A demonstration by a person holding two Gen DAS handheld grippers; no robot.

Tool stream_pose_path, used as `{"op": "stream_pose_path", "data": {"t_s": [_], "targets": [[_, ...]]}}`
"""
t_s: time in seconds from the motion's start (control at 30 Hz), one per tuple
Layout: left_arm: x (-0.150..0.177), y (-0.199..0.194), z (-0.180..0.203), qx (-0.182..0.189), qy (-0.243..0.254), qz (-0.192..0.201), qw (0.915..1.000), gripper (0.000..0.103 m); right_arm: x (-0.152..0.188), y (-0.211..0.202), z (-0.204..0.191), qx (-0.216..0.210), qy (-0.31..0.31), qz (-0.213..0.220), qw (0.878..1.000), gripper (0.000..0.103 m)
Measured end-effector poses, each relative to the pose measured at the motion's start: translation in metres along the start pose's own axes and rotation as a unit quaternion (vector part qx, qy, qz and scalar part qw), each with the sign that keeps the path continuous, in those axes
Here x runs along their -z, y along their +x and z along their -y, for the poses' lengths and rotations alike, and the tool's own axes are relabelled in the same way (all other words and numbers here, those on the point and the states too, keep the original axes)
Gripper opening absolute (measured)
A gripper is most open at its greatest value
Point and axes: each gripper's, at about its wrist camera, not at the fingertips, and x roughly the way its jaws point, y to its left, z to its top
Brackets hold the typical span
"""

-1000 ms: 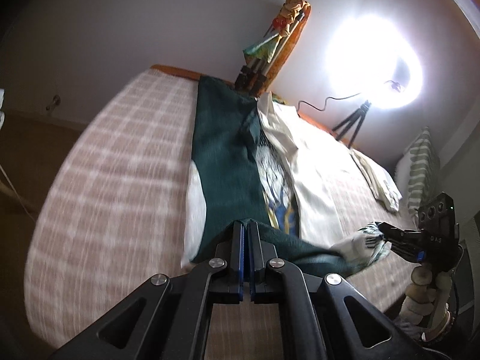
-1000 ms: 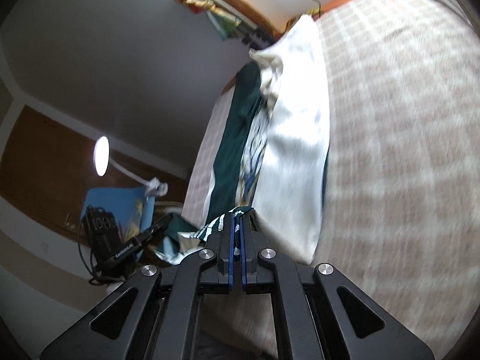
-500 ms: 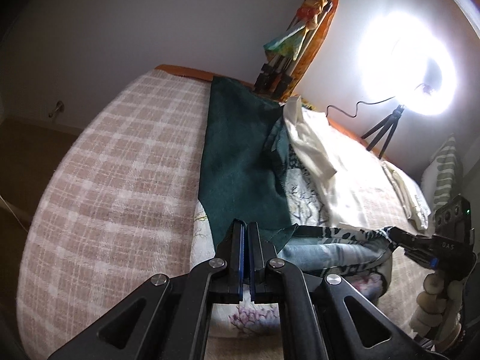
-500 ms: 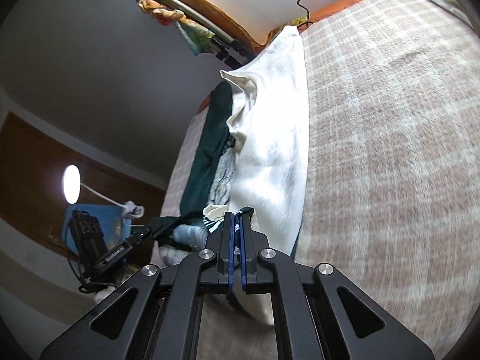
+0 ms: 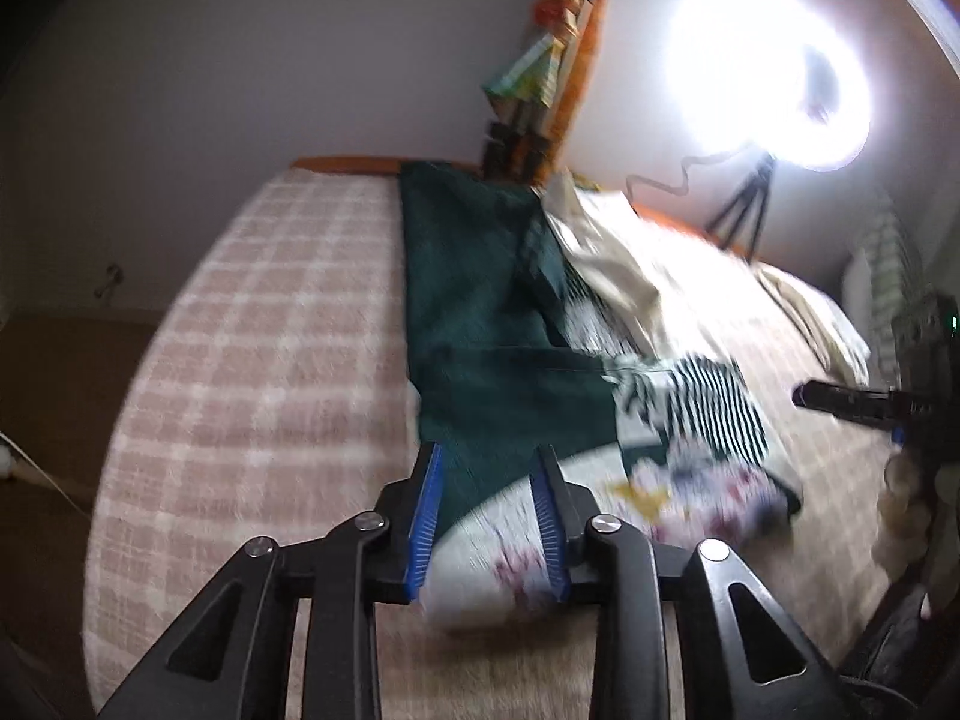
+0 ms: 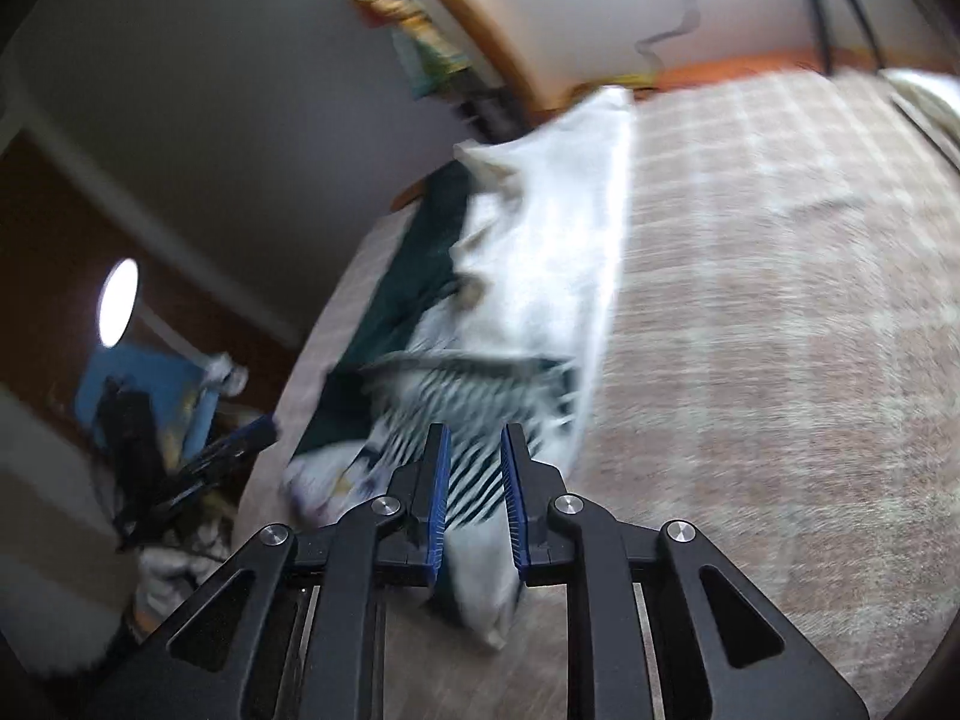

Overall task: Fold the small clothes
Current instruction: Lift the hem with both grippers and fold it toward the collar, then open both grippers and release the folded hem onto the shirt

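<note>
A dark green garment (image 5: 480,300) with a striped and floral printed inside (image 5: 708,414) lies lengthwise on the checked bed cover (image 5: 270,360), its near end folded over onto itself. My left gripper (image 5: 487,456) hovers over the fold's left corner; its jaws are opening, and the cloth lies between them without the pads pressing. My right gripper (image 6: 475,438) stands over the striped right corner (image 6: 420,414), jaws opening too, cloth loose between them. Each gripper shows in the other's view: the right gripper (image 5: 840,402) and the left gripper (image 6: 240,444).
A cream garment (image 5: 630,264) lies beside the green one. Folded pale clothes (image 5: 810,312) and a striped pillow (image 5: 888,264) sit at the far right. A bright ring light on a tripod (image 5: 774,60) stands behind the bed. The bed's edge (image 5: 120,450) drops off at left.
Both grippers, earlier shut on the garment's near corners, carried that end forward over the garment. Their jaws have now parted and the cloth lies on the bed.
</note>
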Motion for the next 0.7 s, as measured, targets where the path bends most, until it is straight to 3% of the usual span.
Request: {"op": "stream_pose_path", "data": {"t_s": [0.13,0.33,0.5,0.63,0.7], "targets": [[0.004,0.011,0.004,-0.009,0.008,-0.019,0.9998,0.027,0.013,0.019,-0.013,0.012,-0.04,-0.039,0.998,0.017],[-0.005,0.018,0.0,-0.032,-0.003,-0.018,0.9993,0.027,0.014,0.044,-0.006,0.05,-0.039,-0.079,0.995,0.015],[-0.009,0.031,-0.006,-0.07,0.005,-0.025,0.9972,0.027,0.005,0.037,-0.001,0.08,-0.028,-0.063,0.994,0.014],[-0.015,0.027,-0.01,-0.055,-0.014,-0.018,0.9982,0.032,-0.004,0.024,-0.008,0.086,-0.039,-0.043,0.995,0.016],[-0.023,0.022,-0.007,-0.049,-0.018,-0.006,0.9986,0.039,-0.008,0.02,-0.015,0.095,-0.05,-0.034,0.994,0.021]]}}
